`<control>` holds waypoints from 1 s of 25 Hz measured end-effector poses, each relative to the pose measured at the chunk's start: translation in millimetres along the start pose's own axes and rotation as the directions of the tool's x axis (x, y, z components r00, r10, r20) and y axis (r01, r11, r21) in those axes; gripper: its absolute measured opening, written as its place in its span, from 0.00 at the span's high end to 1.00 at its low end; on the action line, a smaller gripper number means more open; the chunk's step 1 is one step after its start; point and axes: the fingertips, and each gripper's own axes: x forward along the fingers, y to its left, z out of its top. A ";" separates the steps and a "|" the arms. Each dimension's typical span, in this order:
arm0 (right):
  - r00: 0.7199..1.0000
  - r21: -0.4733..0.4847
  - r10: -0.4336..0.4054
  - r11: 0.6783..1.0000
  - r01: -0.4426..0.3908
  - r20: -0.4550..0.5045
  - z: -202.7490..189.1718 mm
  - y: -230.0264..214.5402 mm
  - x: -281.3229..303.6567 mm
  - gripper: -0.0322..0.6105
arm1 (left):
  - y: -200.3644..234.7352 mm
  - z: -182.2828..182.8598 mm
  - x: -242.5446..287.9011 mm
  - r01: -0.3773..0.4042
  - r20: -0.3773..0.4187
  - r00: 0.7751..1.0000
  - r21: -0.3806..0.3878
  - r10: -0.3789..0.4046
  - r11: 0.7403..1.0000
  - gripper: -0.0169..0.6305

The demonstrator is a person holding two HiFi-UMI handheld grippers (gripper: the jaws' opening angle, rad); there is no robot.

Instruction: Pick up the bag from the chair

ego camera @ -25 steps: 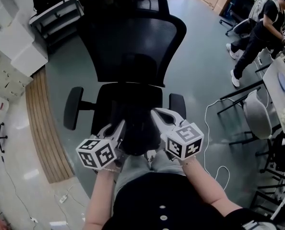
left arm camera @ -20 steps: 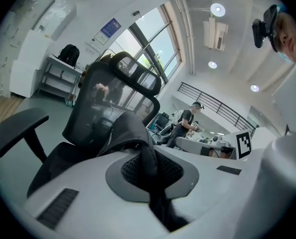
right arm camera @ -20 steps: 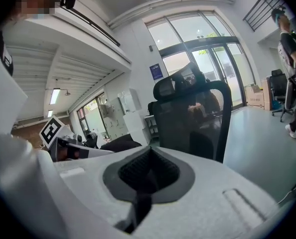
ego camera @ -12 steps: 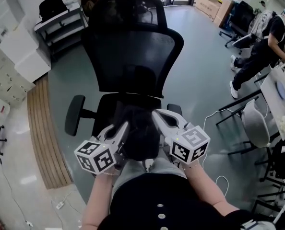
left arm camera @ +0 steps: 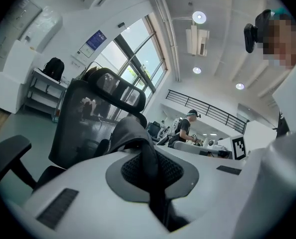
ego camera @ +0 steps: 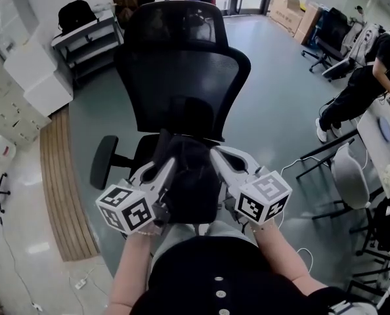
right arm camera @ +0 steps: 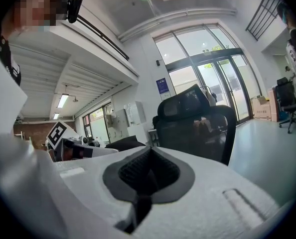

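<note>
- Nearest, the person's two forearms reach forward, each ending in a marker cube, with the left gripper (ego camera: 165, 170) and the right gripper (ego camera: 216, 156) angled in toward each other.
- The black bag (ego camera: 192, 179) sits between the two grippers, over the near part of the seat of the chair (ego camera: 182, 84). Whether it touches the seat cannot be told.
- In the left gripper view, the left gripper (left arm camera: 150, 156) has its jaws clamped on a dark strap of the bag (left arm camera: 130, 133), and the fabric rises in a fold just beyond the pads.
- In the right gripper view, the right gripper (right arm camera: 148, 166) has its jaws pressed together. Its tip lies against the bag's right upper edge in the head view, but whether it pinches any fabric cannot be told.
- Beyond the bag stands the chair's black mesh back with its headrest, and a dark armrest (ego camera: 103, 163) sticks out on the left.
- A wooden strip (ego camera: 54, 176) runs along the floor on the left.
- Far left, a shelf (ego camera: 83, 28) carries a second black bag (ego camera: 75, 13).
- Far right, a person in dark clothes (ego camera: 366, 77) leans toward a white surface (ego camera: 385, 133).
</note>
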 end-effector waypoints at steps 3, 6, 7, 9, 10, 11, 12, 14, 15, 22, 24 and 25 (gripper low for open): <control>1.000 -0.010 0.014 1.000 -0.013 0.014 8.3 2.8 0.8 0.95 | -3.3 9.3 1.0 0.009 0.019 1.000 0.011 -0.010 1.000 0.93; 1.000 -0.029 0.021 0.999 -0.020 0.023 13.6 4.4 3.5 0.95 | -5.2 17.6 0.1 0.018 0.042 0.999 0.019 -0.019 1.000 0.93; 1.000 -0.037 0.018 0.999 -0.017 0.024 14.3 3.7 4.3 0.95 | -6.5 19.5 -0.5 0.022 0.049 0.999 0.023 -0.023 0.999 0.93; 1.000 -0.042 0.008 0.999 -0.007 0.027 15.8 1.3 4.9 0.95 | -9.8 22.3 -2.2 0.031 0.060 0.998 0.033 -0.033 0.999 0.93; 1.000 -0.042 0.006 0.999 -0.005 0.030 17.1 0.5 4.8 0.95 | -11.3 23.6 -2.9 0.034 0.065 0.997 0.039 -0.037 0.999 0.93; 0.999 -0.043 0.006 0.999 -0.005 0.034 18.9 0.2 4.6 0.95 | -12.5 25.3 -3.8 0.037 0.071 0.997 0.044 -0.040 0.998 0.93; 0.999 -0.044 0.007 0.999 -0.006 0.038 21.0 0.6 4.5 0.95 | -13.4 27.6 -4.8 0.038 0.079 0.996 0.048 -0.042 0.998 0.93; 0.999 -0.044 0.012 0.999 -0.010 0.047 24.9 2.7 4.0 0.95 | -14.3 32.6 -7.1 0.037 0.099 0.994 0.048 -0.042 0.998 0.93; 0.999 -0.045 0.013 0.999 -0.011 0.051 25.9 3.9 3.5 0.95 | -14.6 34.3 -7.9 0.037 0.109 0.993 0.048 -0.042 0.998 0.93; 0.999 -0.048 0.019 0.999 -0.017 0.044 20.8 8.7 -1.6 0.95 | -18.2 35.2 -11.2 0.038 0.136 0.990 0.021 -0.041 0.999 0.93; 0.999 -0.049 0.020 0.999 -0.017 0.043 20.2 8.9 -2.8 0.95 | -17.4 32.5 -11.2 0.036 0.133 0.990 0.017 -0.038 0.999 0.93; 0.999 -0.050 0.020 0.999 -0.018 0.043 19.7 9.4 -3.1 0.95 | -17.1 30.8 -11.5 0.035 0.131 0.991 0.014 -0.036 0.999 0.93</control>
